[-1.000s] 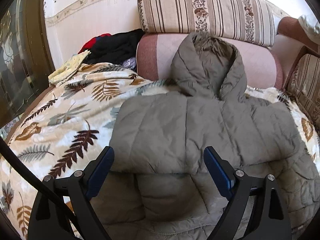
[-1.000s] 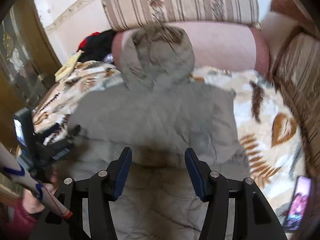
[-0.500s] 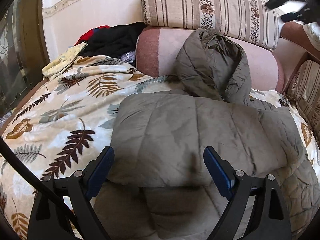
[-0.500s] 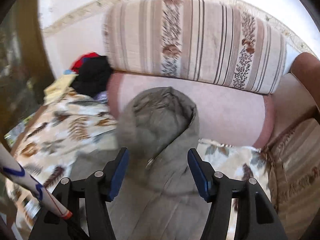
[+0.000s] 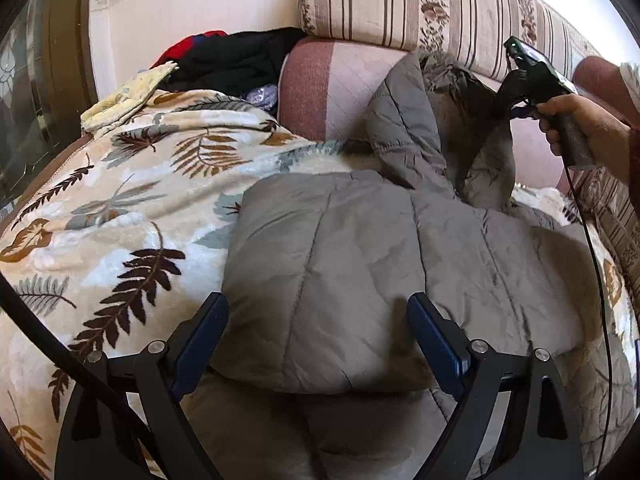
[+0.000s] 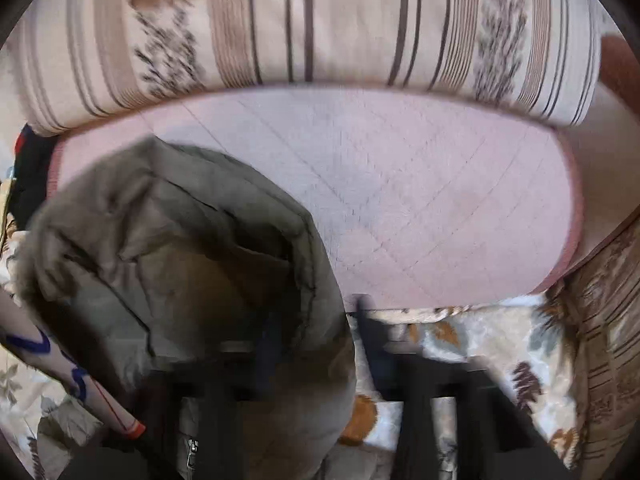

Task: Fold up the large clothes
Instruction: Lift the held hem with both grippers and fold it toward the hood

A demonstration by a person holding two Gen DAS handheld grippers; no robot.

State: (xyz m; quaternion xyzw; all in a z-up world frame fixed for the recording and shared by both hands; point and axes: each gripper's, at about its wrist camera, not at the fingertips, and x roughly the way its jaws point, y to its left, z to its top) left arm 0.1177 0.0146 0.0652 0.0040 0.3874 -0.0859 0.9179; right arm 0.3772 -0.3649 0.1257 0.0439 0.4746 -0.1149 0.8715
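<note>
A grey quilted hooded jacket [image 5: 360, 264] lies on a leaf-patterned blanket [image 5: 132, 216], its sides folded in over the body. My left gripper [image 5: 318, 332] hovers open over the jacket's lower part, with nothing between its blue pads. A hand holds my right gripper [image 5: 506, 104] at the hood [image 5: 416, 120], which leans against the pink cushion [image 5: 320, 92]. In the blurred right wrist view, my right gripper [image 6: 320, 332] is shut on the hood's rim [image 6: 312, 272], with one finger inside the hood [image 6: 180, 248].
A striped back cushion [image 5: 420, 4] tops the pink one. Black and red clothes [image 5: 228, 60] and a yellow cloth [image 5: 128, 96] are piled at the back left. A striped armrest [image 5: 616, 216] borders the right side. A dark wooden frame [image 5: 44, 92] stands left.
My right gripper swept from over the jacket's body up to the hood and closed on its rim. The left gripper drifted slightly closer to the jacket and stayed open.
</note>
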